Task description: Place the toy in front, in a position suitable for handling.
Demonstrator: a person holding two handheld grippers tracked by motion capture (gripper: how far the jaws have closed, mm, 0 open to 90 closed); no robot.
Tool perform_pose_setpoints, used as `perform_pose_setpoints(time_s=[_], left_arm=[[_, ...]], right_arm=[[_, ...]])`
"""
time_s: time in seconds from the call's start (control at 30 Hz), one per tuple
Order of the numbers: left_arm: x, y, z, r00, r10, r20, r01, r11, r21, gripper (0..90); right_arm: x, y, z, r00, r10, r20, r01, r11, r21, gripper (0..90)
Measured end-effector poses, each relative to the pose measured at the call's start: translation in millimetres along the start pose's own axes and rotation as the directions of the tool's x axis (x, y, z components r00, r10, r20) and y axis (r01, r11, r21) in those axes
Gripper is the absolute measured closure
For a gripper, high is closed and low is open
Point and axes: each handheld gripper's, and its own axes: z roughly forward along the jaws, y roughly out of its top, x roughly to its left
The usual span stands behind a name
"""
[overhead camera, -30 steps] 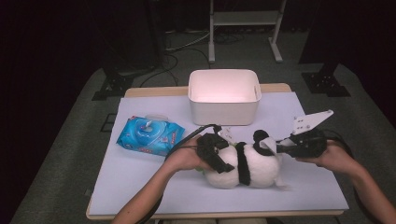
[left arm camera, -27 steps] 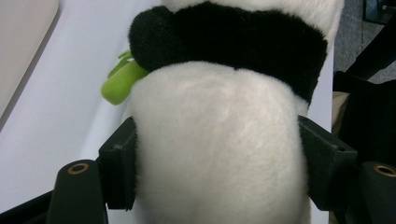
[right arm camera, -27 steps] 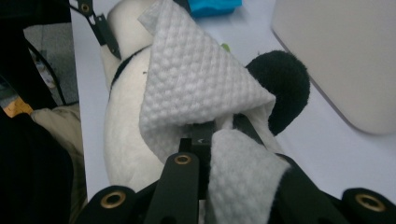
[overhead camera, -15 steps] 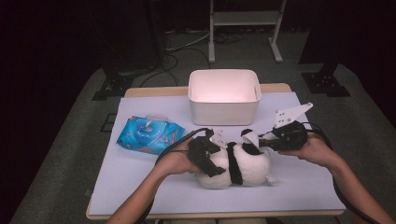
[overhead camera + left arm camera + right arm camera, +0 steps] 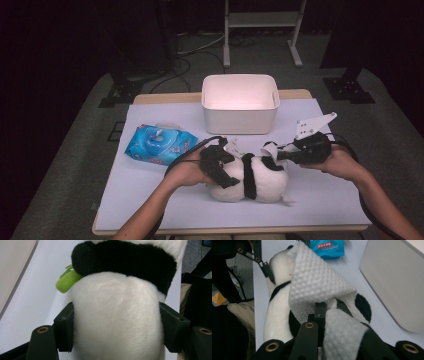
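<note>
Light falls from overhead onto the counter (image 5: 150,200), which glows pale while everything around it, from 9 through 12 to 3 o'clock, sinks into near black. The white bin (image 5: 240,102) looks slightly overexposed with a pinkish interior. Shadows are soft. Both gripper views are evenly lit; their close foregrounds at 6 o'clock are slightly soft.

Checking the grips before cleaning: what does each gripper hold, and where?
Left gripper clamps the plush panda around its white body; right gripper pinches a white wipe at its edge.
</note>
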Motion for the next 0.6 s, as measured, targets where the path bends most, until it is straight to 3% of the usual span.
perform_pose_setpoints(time_s=[0.07, 0.2, 0.33, 0.6], left_arm=[[5.7, -6.6, -5.1, 0.9995, -0.024, -0.022, 0.024, 0.9997, 0.007, 27.9], [10.4, -13.0, -7.7, 0.9988, -0.031, -0.037, 0.031, 0.9995, -0.007, 27.9], [8.6, -10.0, -6.3, 0.9986, -0.015, -0.051, 0.015, 0.9999, -0.001, 28.1], [2.8, -7.1, -5.1, 0.9992, 0.0, -0.04, 0.0, 1.0, -0.005, 27.9]], right_arm=[[0.7, -1.8, 2.6, 1.0, -0.002, -0.003, 0.003, 1.0, 0.031, 80.9], [1.2, -5.2, 11.9, 0.9998, 0.001, -0.02, 0.0, 0.999, 0.053, 80.7], [-0.2, -3.1, 16.0, 0.9997, 0.008, -0.025, -0.007, 0.999, 0.046, 80.8], [-0.5, 10.9, 15.7, 0.9993, -0.01, -0.037, 0.011, 1.0, 0.024, 80.7]])
